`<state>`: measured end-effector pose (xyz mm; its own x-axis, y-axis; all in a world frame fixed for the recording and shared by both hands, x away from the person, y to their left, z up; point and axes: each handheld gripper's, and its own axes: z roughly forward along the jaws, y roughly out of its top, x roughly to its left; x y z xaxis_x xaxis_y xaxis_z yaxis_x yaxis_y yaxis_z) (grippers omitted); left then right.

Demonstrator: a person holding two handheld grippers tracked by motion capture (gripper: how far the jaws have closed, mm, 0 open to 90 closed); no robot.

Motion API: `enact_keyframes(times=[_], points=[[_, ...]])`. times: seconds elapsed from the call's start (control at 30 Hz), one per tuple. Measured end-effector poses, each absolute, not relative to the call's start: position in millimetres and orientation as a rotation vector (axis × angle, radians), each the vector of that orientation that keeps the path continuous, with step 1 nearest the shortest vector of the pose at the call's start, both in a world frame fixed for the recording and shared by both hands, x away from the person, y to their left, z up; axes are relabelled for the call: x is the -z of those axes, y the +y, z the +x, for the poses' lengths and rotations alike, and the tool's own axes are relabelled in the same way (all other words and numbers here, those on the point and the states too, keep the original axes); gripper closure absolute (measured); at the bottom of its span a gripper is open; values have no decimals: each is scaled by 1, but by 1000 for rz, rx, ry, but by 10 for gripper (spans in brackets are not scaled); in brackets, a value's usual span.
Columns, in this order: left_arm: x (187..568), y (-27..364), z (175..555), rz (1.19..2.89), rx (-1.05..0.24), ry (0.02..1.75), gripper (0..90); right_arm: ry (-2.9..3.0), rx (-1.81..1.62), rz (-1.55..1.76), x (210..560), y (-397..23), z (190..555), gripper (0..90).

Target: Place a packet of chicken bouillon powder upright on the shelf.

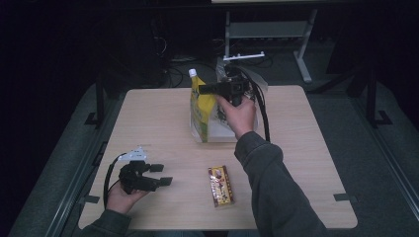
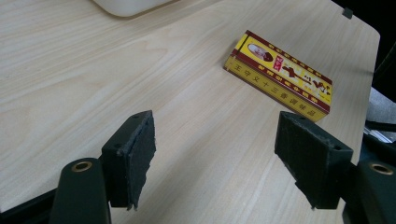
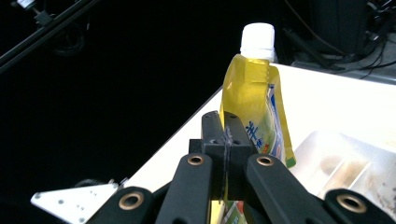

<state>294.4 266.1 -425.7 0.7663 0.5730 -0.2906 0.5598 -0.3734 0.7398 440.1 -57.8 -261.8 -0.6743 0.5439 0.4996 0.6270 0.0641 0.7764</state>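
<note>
Above clear tub (image 1: 225, 134): yellow white-capped pouch (image 1: 198, 106), right gripper (image 1: 202, 90) jaws clamped on it; left gripper (image 1: 165, 174) jaws open, empty.

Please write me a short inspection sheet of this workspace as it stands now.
Surface: pale wood table, flat.
Job's things: yellow spout pouch with white cap, upright in the clear bin.
Clutter: yellow and red box lying flat near the front edge.
Grippers: right gripper shut, raised beside the pouch, whether it pinches it unclear; left gripper open, low over the table.
Cables: black cable trails from the right gripper.
Surroundings: dark; grey desk frame behind.
</note>
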Motion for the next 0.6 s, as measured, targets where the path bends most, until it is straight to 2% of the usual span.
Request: enact_keyframes(times=[0.6], points=[[428, 269, 296, 2062, -18, 857, 277, -2219, 1719, -1396, 280, -44, 470, 896]])
